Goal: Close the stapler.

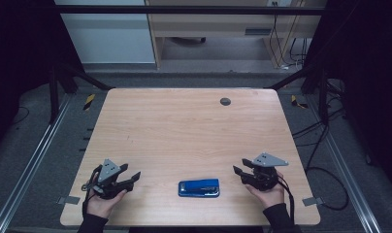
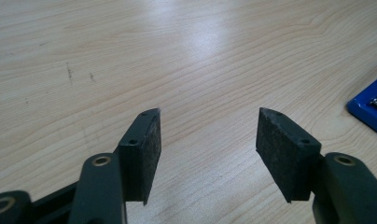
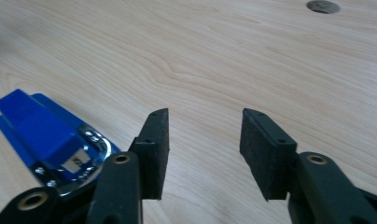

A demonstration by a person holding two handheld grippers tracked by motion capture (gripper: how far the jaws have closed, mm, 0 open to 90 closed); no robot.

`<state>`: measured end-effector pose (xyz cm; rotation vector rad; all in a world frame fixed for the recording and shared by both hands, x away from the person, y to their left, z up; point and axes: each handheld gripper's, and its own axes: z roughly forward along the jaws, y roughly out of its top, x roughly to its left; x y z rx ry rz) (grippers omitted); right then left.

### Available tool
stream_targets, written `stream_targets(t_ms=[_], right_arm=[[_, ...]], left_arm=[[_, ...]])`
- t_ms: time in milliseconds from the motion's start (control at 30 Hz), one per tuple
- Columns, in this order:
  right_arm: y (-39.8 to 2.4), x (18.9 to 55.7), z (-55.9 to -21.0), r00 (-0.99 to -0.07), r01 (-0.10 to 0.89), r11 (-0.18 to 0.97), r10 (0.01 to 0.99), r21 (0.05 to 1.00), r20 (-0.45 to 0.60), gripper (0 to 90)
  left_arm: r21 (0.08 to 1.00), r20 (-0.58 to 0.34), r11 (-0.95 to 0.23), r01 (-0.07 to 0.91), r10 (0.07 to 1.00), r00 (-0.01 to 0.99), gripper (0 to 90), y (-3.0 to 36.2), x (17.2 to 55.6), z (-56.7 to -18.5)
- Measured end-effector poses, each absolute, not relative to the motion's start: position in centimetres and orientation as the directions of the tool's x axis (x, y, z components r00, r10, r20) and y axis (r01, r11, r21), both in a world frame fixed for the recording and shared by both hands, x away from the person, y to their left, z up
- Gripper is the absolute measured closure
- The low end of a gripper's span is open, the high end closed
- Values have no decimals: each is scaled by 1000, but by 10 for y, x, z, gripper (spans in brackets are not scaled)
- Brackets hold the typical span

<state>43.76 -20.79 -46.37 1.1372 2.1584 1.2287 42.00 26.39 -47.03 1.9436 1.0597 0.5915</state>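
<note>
We see the blue, oblong metal-and-plastic stapler point(image 1: 199, 188) lying flat on the pale wooden worktop point(image 1: 184, 131), close to the near edge and roughly midway between the 2 hands. Nothing touches it.

The left gripper point(image 1: 136, 177) sits at the near left of the worktop in the high view, held in the person's left hand point(image 1: 103, 201), and its jaws point toward the stapler. In the left gripper view the 2 black jaws stand wide apart with only bare wood between their pads point(image 2: 147, 154); a blue corner of the stapler point(image 2: 369, 108) shows at the right edge, well clear of them.

The right gripper point(image 1: 236, 170) sits at the near right, held in the right hand point(image 1: 269, 194), just beside the stapler's right end but apart from it. Its jaws are spread open too, with nothing between them (the grain of the worktop runs straight through the gap). In the right gripper view the stapler point(image 3: 42, 135) lies to the left of the left jaw, its shiny metal end nearest the camera.

A small dark round disc point(image 1: 225, 101) lies on the far part of the worktop, well apart from everything else.
</note>
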Motion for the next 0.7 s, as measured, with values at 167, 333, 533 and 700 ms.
stream_targets(t_ms=[167,333,533,700], right_arm=[[-221,443,-467,-544,478,267,838,837,44,421],[-234,447,-472,-502,520,240,862,820,66,345],[-249,450,-477,-468,538,229,882,811,61,277],[-261,453,-481,-433,547,205,899,812,65,228]], left_arm=[[828,9,-304,472,848,530,380,265,421,-472],[824,-3,-293,484,853,522,350,268,423,-474],[813,-2,-296,501,859,512,334,273,426,-477],[813,-7,-284,509,868,496,330,277,428,-479]])
